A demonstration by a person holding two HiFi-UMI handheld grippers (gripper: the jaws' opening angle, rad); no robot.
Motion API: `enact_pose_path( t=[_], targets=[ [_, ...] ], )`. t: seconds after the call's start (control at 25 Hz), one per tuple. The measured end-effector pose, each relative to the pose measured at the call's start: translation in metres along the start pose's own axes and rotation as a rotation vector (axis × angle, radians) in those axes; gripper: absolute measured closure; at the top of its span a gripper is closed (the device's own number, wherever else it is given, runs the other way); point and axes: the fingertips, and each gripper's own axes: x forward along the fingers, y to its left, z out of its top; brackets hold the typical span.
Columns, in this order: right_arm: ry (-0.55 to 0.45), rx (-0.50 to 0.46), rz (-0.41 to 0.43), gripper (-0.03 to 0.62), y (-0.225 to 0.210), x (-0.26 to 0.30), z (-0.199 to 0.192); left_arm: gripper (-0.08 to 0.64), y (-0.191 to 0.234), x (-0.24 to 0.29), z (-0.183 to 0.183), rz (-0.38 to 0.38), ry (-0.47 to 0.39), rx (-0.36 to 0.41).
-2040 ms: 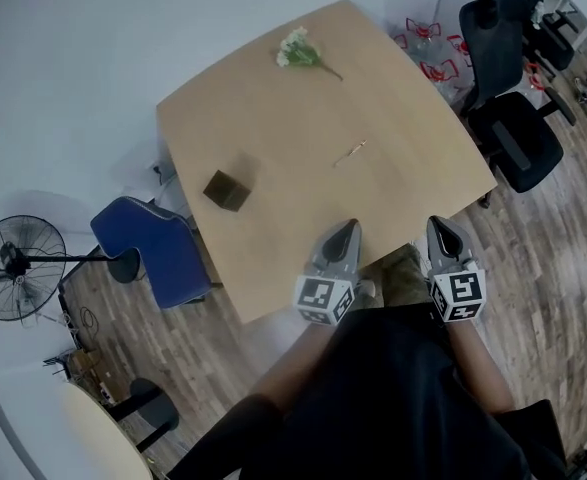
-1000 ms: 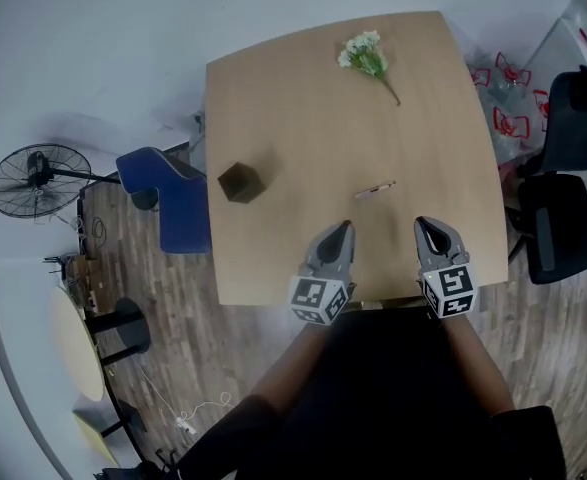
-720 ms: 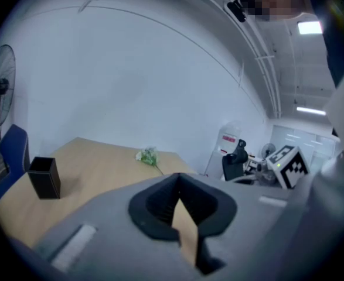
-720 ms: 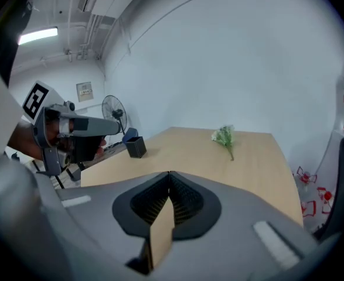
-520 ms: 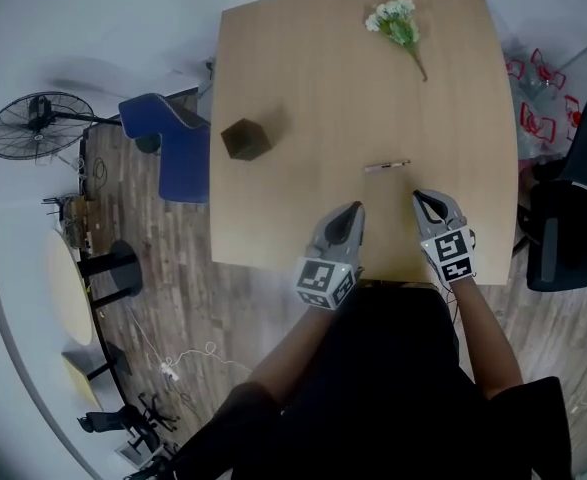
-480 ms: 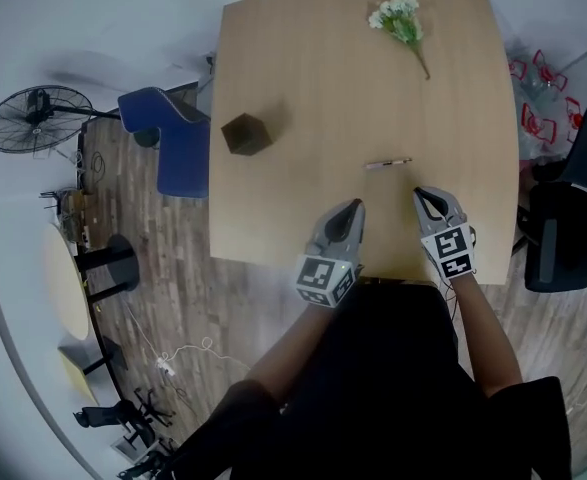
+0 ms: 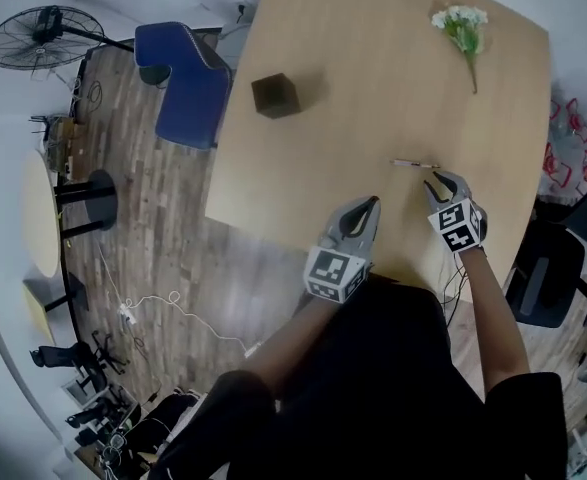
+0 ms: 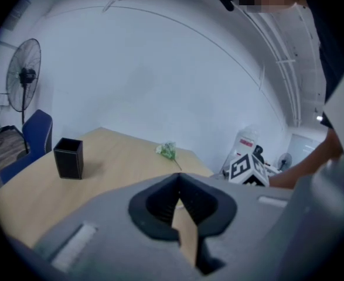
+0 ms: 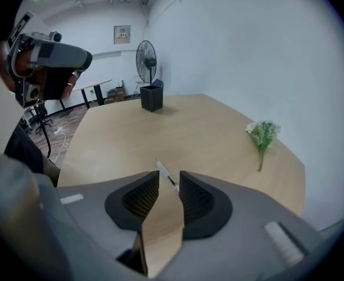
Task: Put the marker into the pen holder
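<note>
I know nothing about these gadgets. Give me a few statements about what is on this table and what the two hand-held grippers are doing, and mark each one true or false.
1. The marker already stands in the pen holder. False: it lies flat on the table, well apart from the holder.
2. The right hand-held gripper is clamped on the marker. False: its jaws stand apart, having just been opening, and the marker lies at their tips, not gripped.
3. The left hand-held gripper has its jaws together with nothing between them. True.
4. A sprig of flowers lies on the table. True.
</note>
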Motion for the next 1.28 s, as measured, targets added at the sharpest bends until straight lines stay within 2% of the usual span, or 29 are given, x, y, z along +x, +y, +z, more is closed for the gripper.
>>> enact_pose_path(
  t=[0.2, 0.4, 0.56, 0.76, 0.84, 0.96, 1.08, 1.28],
  targets=[
    [0.078, -0.126, 0.074, 0.474, 0.001, 0.048, 0.003, 0.557, 0.041, -0.009, -0.006, 0.086, -0.012, -0.047],
    [0.151, -0.243, 0.158, 0.465, 0.007, 0.081, -0.002, 0.557, 0.066, -0.019, -0.02, 0.179, 0.003, -0.063],
    [0.217, -0.318, 0.213, 0.466, 0.01, 0.103, -0.01, 0.557, 0.079, -0.029, -0.036, 0.207, 0.019, -0.089],
    [0.329, -0.331, 0.243, 0.489, 0.01, 0.122, -0.031, 0.557, 0.09, -0.043, -0.045, 0.232, 0.023, -0.1],
    [0.338, -0.34, 0.258, 0.489, 0.011, 0.126, -0.035, 0.557, 0.095, -0.048, -0.047, 0.244, 0.023, -0.104],
    [0.351, -0.402, 0.286, 0.499, 0.016, 0.127, -0.036, 0.557, 0.098, -0.054, -0.048, 0.261, 0.018, -0.101],
    [0.36, -0.449, 0.311, 0.54, 0.023, 0.126, -0.038, 0.557, 0.098, -0.06, -0.046, 0.277, 0.016, -0.089],
    [0.327, -0.425, 0.311, 0.545, 0.022, 0.123, -0.041, 0.557, 0.09, -0.074, -0.044, 0.308, 0.006, -0.079]
  ],
)
